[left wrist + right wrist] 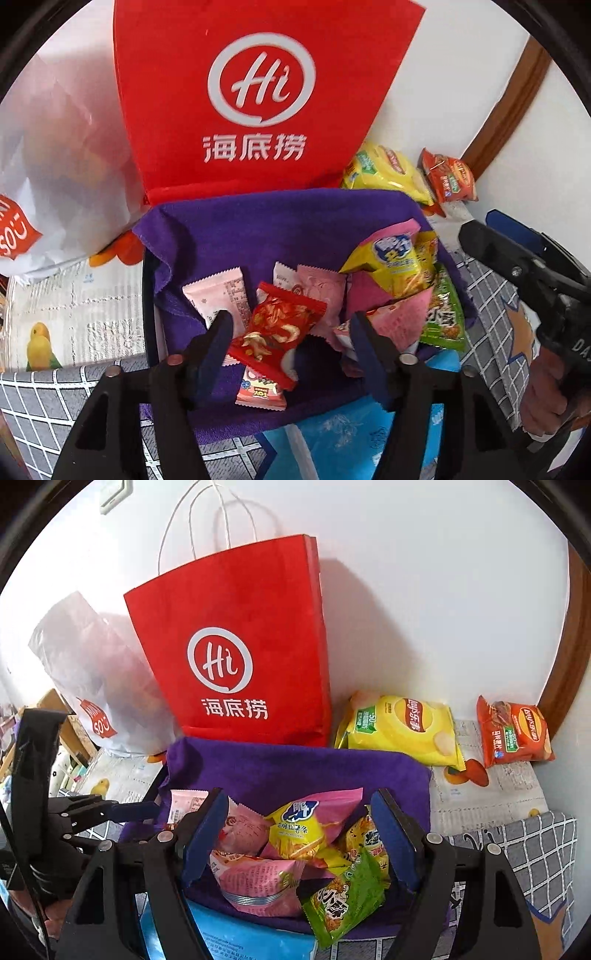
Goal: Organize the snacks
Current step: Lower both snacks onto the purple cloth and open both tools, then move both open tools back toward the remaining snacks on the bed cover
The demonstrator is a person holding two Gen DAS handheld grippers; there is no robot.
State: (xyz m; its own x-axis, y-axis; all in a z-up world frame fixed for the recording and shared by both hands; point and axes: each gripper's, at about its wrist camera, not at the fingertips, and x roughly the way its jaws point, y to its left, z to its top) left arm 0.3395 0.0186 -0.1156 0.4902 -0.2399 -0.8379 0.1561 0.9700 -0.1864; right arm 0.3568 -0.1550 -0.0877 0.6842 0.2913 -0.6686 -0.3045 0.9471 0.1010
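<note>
Snacks mostly piled in the purple-lined bin (295, 771); yellow Lay's bag (400, 729) and orange Lay's bag (513, 734) left on the tabletop by the wall. Left hand-held gripper (291, 328) wide around red packet (277, 328); right hand-held gripper (299, 827) wide, empty.

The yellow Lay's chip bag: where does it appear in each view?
Left wrist view: yellow Lay's chip bag sits upper right, behind the purple cloth, right of the red Haidilao bag.
Right wrist view: it lies right of centre, against the wall.
Shared landmark: the red Haidilao bag.
</note>
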